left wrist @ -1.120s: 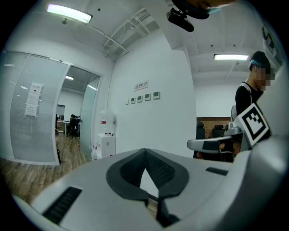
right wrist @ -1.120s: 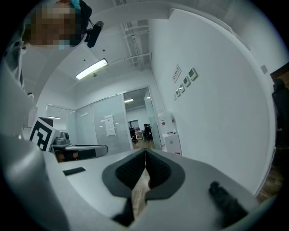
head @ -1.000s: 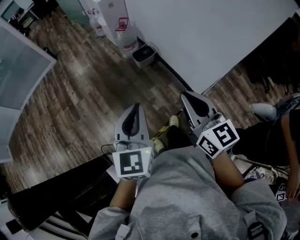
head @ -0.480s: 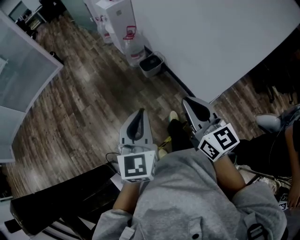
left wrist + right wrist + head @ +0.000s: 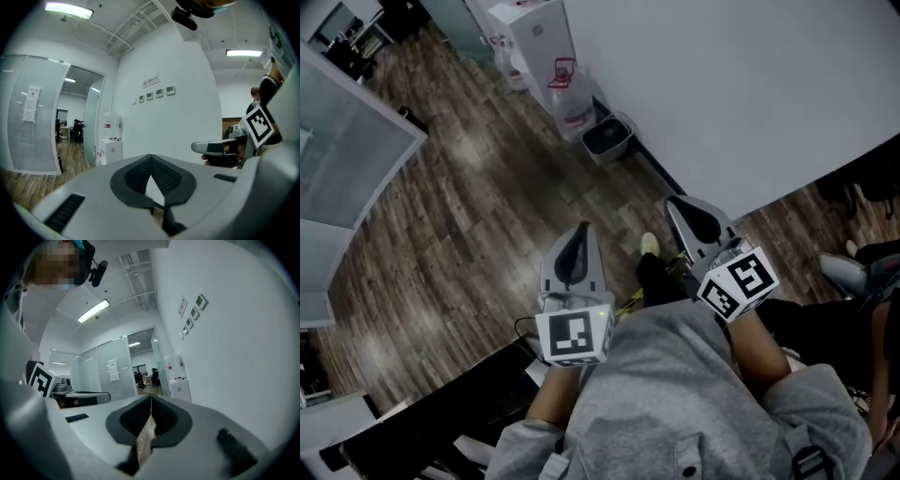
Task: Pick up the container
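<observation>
No container that I can single out as the task's own shows in any view. In the head view both grippers are held out in front of the grey-sleeved body, above the wooden floor. My left gripper (image 5: 580, 229) is shut with nothing in it, and its dark pads meet at the tip (image 5: 150, 157). My right gripper (image 5: 677, 202) is also shut and empty, its pads closed together (image 5: 151, 398). Each gripper shows sideways in the other's view: the right gripper (image 5: 212, 147) and the left gripper (image 5: 82, 397).
A white wall (image 5: 741, 84) runs ahead and to the right. At its foot stand a water dispenser (image 5: 536, 37), a water bottle (image 5: 574, 111) and a small grey bin (image 5: 607, 139). A glass partition (image 5: 347, 159) is on the left, a dark desk (image 5: 422, 412) at lower left.
The head view has shifted: the bin and dispenser sit lower and further right in the picture, and the dark desk has slid downward. Both grippers stay shut, side by side.
</observation>
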Available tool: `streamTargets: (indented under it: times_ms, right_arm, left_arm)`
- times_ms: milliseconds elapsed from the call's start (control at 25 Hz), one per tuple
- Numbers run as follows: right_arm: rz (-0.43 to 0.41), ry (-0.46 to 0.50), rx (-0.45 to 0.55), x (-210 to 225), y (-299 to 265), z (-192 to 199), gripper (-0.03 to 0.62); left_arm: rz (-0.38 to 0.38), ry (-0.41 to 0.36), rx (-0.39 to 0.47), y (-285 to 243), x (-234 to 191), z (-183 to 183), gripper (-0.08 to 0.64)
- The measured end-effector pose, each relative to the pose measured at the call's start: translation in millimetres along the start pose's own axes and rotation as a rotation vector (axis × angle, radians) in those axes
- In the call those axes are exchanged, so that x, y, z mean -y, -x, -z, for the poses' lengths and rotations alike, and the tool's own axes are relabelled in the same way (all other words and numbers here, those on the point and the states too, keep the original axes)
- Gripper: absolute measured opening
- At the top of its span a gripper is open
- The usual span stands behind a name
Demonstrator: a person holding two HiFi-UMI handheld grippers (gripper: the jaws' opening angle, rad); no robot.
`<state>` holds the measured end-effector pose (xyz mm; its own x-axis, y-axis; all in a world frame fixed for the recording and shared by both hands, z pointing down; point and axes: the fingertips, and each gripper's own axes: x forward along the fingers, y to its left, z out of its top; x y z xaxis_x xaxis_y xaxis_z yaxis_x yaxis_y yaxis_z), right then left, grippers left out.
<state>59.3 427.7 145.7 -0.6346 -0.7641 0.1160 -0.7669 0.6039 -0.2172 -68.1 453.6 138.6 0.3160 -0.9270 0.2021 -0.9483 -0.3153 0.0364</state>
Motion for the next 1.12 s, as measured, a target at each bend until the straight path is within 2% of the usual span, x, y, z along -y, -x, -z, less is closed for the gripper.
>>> streamTargets:
  times_ms: [240,640,1120]
  right_arm:
    - [-0.016,-0.012,-0.026,53.0,-46.6,-9.2,0.026]
    - [-0.034,-0.052,-0.085,146.4,-101.2,-22.1,0.026]
    - [-0.084,-0.085,-0.09,226.1,-157.0,-41.7,0.026]
  left_arm:
    - [0.002,-0.004,-0.038,-70.5,-7.9,-11.7,0.014]
    - [0.012,0.009,-0.096,-186.8,2.0,-24.2,0.014]
    - [-0.032,0.007,-0.137,-278.3,2.5,-36.0,0.014]
